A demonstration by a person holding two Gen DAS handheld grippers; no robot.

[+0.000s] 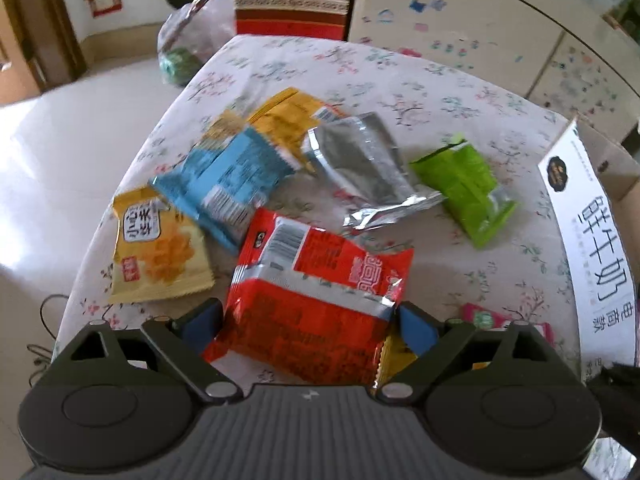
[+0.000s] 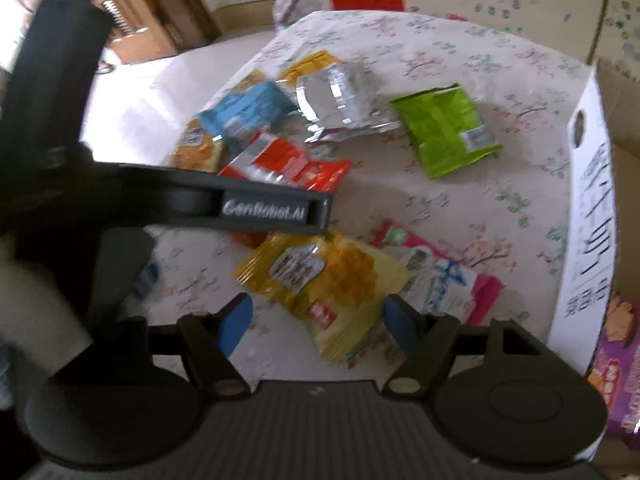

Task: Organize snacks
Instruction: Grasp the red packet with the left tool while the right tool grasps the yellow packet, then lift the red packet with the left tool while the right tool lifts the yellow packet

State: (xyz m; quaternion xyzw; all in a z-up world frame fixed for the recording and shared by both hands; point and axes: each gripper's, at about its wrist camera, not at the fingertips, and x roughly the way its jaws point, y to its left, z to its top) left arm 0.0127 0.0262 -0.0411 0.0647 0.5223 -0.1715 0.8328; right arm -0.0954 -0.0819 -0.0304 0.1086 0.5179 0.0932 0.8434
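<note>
The left claw (image 1: 308,320) stands wide open over the near edge of the surface (image 1: 460,80), a red snack packet (image 1: 316,300) lying loose between its blue pads (image 1: 416,328), which do not appear to press it. Beside it the right claw (image 2: 316,320), jaws also apart, straddles a yellow snack packet (image 2: 320,276) that rests flat on the flowered cloth, ungripped; a pink-and-white packet (image 2: 444,276) lies just beyond, partly under it.

Most of the sorting looks to be still ahead. Past the red packet a second yellow packet (image 1: 160,248) lies at the left rim, a blue packet (image 1: 228,184) overlapping a further yellow one (image 1: 288,116) behind it. Mid-surface sit a crumpled silver foil packet (image 1: 360,168) and, just right of it, a green packet (image 1: 464,188).

Along the right edge stands a white cardboard box (image 2: 588,216) with printed lettering, seemingly the collecting place: in the right wrist view a purple packet (image 2: 616,360) already shows inside its near end. By that count one snack at least is stowed, while eight remain scattered in the open. Farther off, a clear plastic bag (image 1: 188,36) sags at the far corner.
</note>
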